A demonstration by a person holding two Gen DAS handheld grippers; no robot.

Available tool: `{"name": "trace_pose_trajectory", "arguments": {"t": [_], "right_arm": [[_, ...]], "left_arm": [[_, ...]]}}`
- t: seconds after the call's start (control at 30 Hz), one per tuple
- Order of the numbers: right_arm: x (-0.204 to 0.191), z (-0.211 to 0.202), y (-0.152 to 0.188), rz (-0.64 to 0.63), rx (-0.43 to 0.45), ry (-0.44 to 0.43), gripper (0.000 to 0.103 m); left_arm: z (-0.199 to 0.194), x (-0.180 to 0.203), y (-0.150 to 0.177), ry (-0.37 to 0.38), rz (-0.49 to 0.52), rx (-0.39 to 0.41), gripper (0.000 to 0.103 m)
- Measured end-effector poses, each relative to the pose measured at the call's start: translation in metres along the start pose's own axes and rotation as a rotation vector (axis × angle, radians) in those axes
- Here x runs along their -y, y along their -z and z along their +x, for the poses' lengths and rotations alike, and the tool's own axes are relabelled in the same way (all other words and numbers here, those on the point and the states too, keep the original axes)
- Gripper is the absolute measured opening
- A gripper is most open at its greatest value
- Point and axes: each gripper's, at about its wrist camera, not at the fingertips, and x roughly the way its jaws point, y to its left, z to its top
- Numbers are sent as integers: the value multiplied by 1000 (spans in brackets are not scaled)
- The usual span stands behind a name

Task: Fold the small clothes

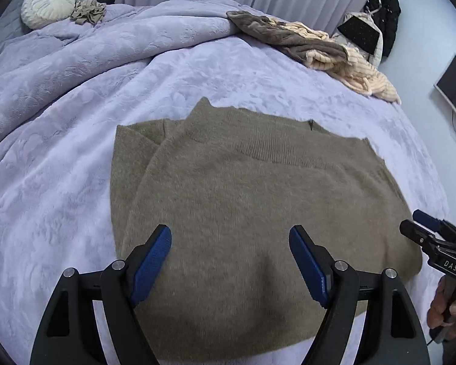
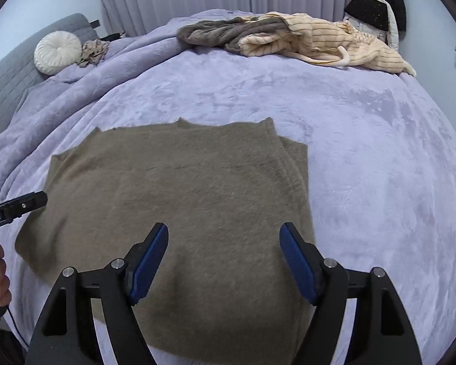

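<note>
I have the olive-brown knitted sweater (image 1: pixel 243 200) lying flat on the lilac plush bedspread (image 1: pixel 60 182), its sleeves already turned in over the body, so I judge the fold about half done. My left gripper (image 1: pixel 230 243) and right gripper (image 2: pixel 224 240) both hover over its near hem with jaws spread wide, holding nothing. Next, I reckon, each must drop to a near corner of the hem, pinch through all layers, and carry it toward the ribbed collar without dragging the sleeves loose. The left wrist view shows that ribbed collar band (image 1: pixel 276 146) and the tucked sleeve edge on its left side clearly; the right wrist view instead shows the stacked folded layers along the sweater's right edge. A heap of cream striped and grey-brown garments (image 2: pixel 288 41) waits near the far edge of the bed.
</note>
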Motion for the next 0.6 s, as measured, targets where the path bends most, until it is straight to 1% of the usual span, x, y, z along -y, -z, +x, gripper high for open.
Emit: {"name": "trace_pose_trajectory", "arguments": {"t": [0.03,0.13,0.2,0.23,0.27,0.3,0.37,0.43,0.47,0.5,0.53,0.57,0.6], "right_arm": [[-7,1,9,-27,-16,7,79],[-9,10,36,-71,-57,74,79],[7,16,51,-48,-96,115,78],[16,14,57,-19,-99,91,78],[22,10,60,5,-95,68,78],[26,3,62,21,-90,69,79],[29,-19,66,34,-55,104,79],[31,-35,71,53,-22,85,79],[31,-40,73,65,-19,75,79],[31,-42,75,76,-21,65,79],[29,-43,76,82,-23,54,79],[26,-44,78,83,-23,45,79],[22,-43,78,81,-24,41,79]], "left_arm": [[0,1,9,-25,14,-5,81],[11,-16,33,-76,-14,-60,81],[6,-25,44,-65,-21,-66,81],[-2,-26,48,-67,-22,-52,81],[-15,-27,52,-64,-25,-25,81],[-24,-31,56,-52,-36,-4,81],[-42,-45,64,-27,-86,26,81],[-44,-66,69,-37,-150,19,81],[-39,-78,71,-32,-188,6,81],[-32,-93,73,-11,-249,-20,81],[-25,-104,74,31,-301,-41,81],[-18,-115,76,97,-357,-55,81],[-14,-120,77,134,-391,-56,81]]}}
